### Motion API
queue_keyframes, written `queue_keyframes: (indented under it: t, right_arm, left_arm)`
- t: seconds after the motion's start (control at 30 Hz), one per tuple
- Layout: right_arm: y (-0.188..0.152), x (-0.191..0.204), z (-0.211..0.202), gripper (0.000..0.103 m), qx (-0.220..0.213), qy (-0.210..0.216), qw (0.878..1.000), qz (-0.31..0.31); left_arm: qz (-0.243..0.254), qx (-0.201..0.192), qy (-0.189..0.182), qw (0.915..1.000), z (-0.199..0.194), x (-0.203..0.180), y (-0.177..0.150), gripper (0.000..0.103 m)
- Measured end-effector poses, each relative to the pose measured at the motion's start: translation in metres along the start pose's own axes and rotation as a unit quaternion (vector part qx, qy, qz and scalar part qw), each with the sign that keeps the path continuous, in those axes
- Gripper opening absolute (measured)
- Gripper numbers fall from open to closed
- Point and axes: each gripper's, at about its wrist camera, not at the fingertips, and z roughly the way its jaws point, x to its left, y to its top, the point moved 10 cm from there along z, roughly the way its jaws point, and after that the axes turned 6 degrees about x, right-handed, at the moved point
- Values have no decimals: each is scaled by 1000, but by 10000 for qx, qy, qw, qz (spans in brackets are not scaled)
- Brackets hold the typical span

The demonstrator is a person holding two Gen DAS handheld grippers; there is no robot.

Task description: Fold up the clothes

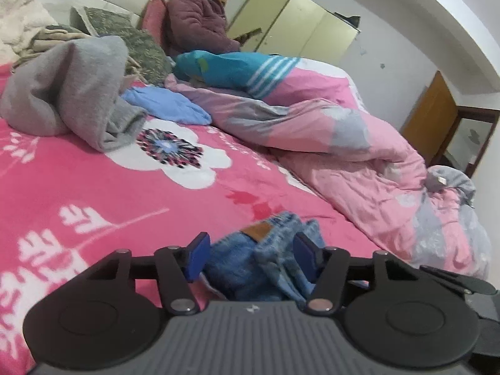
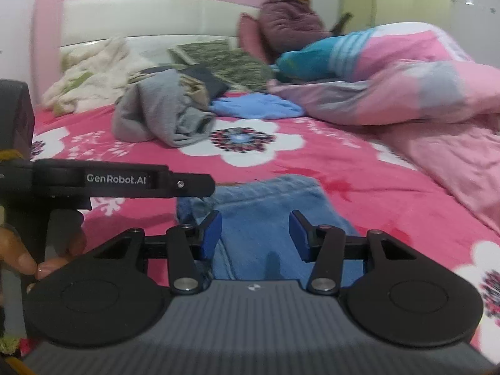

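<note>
The jeans [image 1: 259, 268] are being bunched between the left hand-held gripper's [image 1: 250, 257] half-parted jaws, the right hand-held gripper [image 2: 254, 234] is being held apart above them, and folding is barely being begun.

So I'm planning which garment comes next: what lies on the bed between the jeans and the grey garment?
Only bare pink floral bedspread; in the right wrist view nothing sits between the jeans and the grey garment.

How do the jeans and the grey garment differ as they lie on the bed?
The jeans are blue denim, lying low and near the claws; the grey garment is soft knit, heaped tall, farther up near the pillows. The jeans show a leather patch; the grey one is plain. Both are unfolded on the pink blanket.
</note>
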Motion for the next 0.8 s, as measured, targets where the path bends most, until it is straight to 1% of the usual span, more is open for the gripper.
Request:
queue_keyframes:
  t: [0.13, 0.2, 0.27, 0.33, 0.37, 0.43, 0.53, 0.63, 0.7, 0.8]
  right_arm:
    - [2, 13, 11, 45, 74, 230, 9997, -101]
    - [4, 18, 21, 39, 157, 290, 9994, -72]
    - [4, 17, 27, 16, 197, 325, 9992, 94]
    - [4, 15, 29, 6, 188, 315, 9990, 258]
    - [5, 13, 28, 3, 142, 270, 9991, 310]
    - [8, 10, 23, 1, 0, 228, 9990, 393]
    - [17, 10, 13, 1, -250, 238, 9982, 494]
    - [31, 16, 7, 1, -454, 292, 9977, 415]
    - [34, 22, 10, 1, -440, 317, 9981, 284]
    - [21, 30, 26, 1, -93, 415, 9989, 218]
  left_arm:
    - [-160, 152, 85, 9997, 8, 11, 0, 57]
    - [-243, 194, 97, 9995, 10, 16, 0, 57]
    - [-348, 176, 105, 9992, 9, 20, 1, 57]
    - [-510, 115, 121, 9986, 7, 26, 4, 55]
    - [-587, 100, 138, 9981, 7, 30, 6, 55]
    - [-746, 81, 182, 9970, 6, 38, 8, 55]
    - [-917, 135, 268, 9953, 9, 47, 8, 55]
    - [-975, 174, 307, 9946, 11, 52, 8, 55]
    - [-989, 198, 323, 9944, 12, 53, 7, 55]
    - [-987, 230, 340, 9943, 14, 54, 6, 55]
